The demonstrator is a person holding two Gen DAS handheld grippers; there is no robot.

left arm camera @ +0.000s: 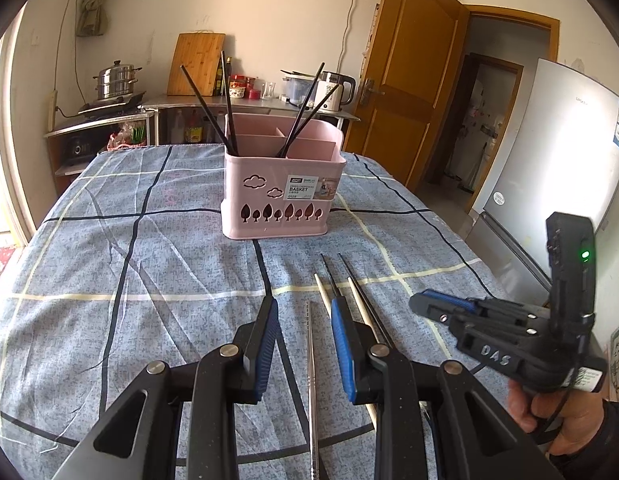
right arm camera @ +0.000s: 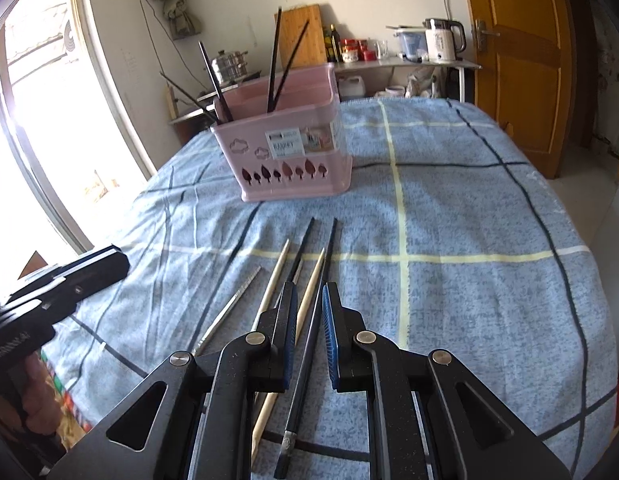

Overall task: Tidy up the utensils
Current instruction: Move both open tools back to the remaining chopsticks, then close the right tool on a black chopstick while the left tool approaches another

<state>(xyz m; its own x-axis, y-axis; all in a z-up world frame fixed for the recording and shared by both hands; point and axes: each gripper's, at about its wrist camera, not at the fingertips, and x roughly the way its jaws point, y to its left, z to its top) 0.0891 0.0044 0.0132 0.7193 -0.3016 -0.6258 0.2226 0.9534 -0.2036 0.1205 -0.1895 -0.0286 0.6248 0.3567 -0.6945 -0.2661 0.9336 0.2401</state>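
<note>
Loose chopsticks lie side by side at lower centre of both views on the blue checked tablecloth [right arm camera: 469,208]: a metal chopstick [left arm camera: 312,380], two pale wooden chopsticks [right arm camera: 309,300] and two black chopsticks [right arm camera: 307,360]. Above them, upper centre, the pink basket [left arm camera: 283,196] holds four black sticks. The left gripper [left arm camera: 304,308] hangs wide apart over the metal one; the right gripper [right arm camera: 309,292] stands parted, straddling a black one.

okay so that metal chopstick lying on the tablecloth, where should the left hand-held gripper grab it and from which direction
Grip the metal chopstick around mid-shaft, coming straight down from above. It lies flat on the tablecloth, running lengthwise between the open fingers of the left hand-held gripper, so they would close across its thin width. Nothing touches it.
</note>
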